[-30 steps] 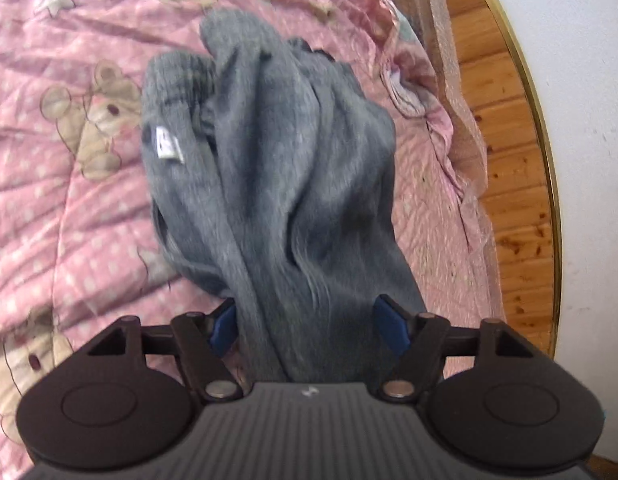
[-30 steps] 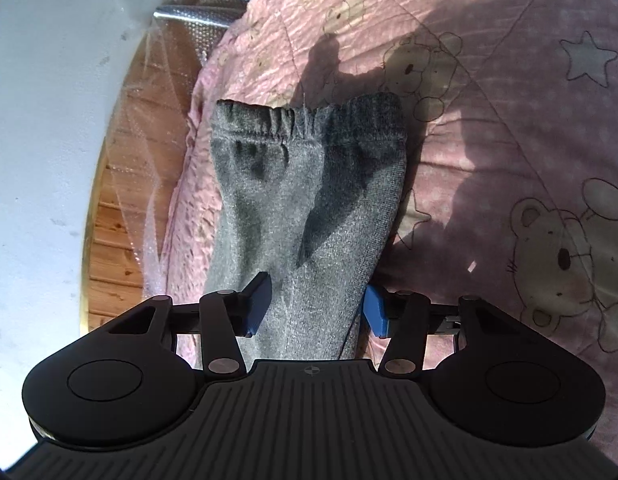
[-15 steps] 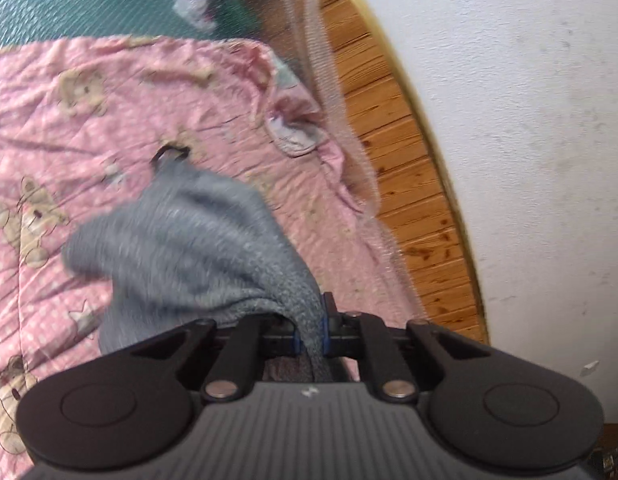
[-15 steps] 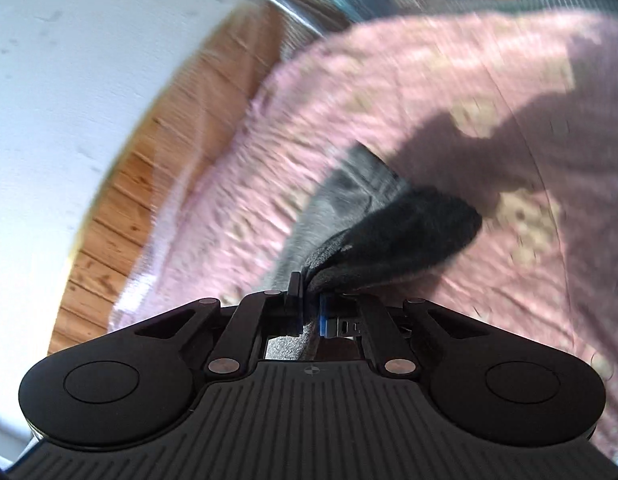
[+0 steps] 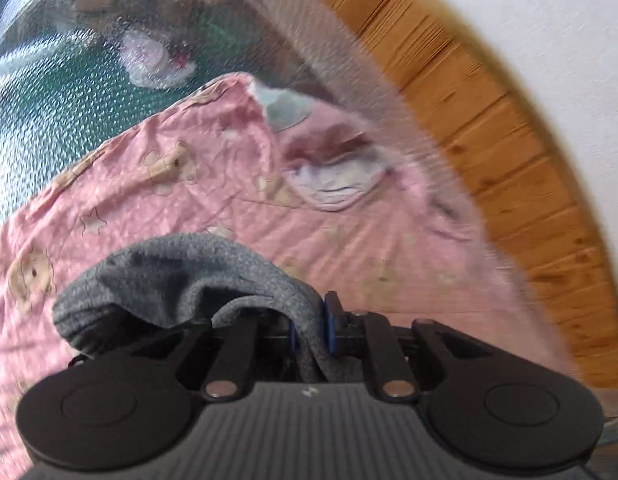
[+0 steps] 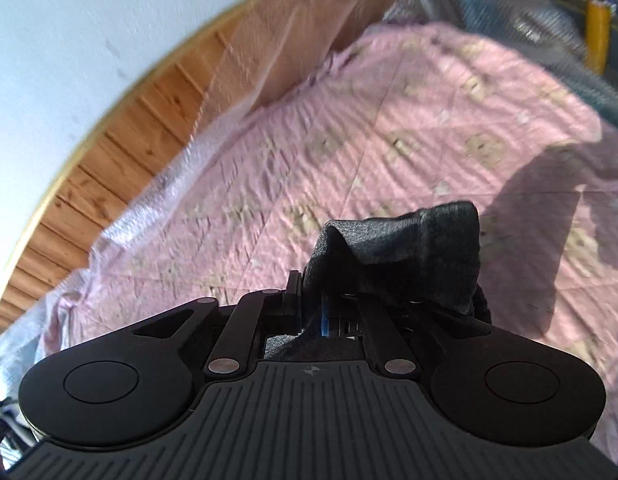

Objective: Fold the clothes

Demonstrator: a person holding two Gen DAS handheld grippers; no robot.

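gripping the grey knit garment [image 5: 181, 280] with both tools right now. our left gripper [image 5: 309, 330] has its blue pads squeezed together on a fold of the fabric, and the rest of the cloth bunches up and spills off toward 9 o'clock over the black linkage. in the right wrist view our right gripper [image 6: 311, 304] is pinched tight on the same garment [image 6: 409, 256] too, with a dark shaded flap standing up and flopping toward 2 o'clock from the fingertips.

the garment hangs from the pads above the pink bear-print quilt [image 5: 157, 184], which fills the middle of both views [image 6: 349, 140]. we can't tell whether any lower part of the cloth touches the quilt, the tool bodies hide that.

in the left view a sheer netting [image 5: 349, 80] drapes down around 12 to 2 o'clock, a wooden plank floor [image 5: 529, 184] runs at 2 to 3 o'clock, white wall [image 5: 549, 20] beyond it. in the right view the wood floor [image 6: 121, 152] sits at 9 to 10 o'clock and a yellow post [image 6: 597, 36] pokes up at 2 o'clock. everything's a bit motion-blurred.
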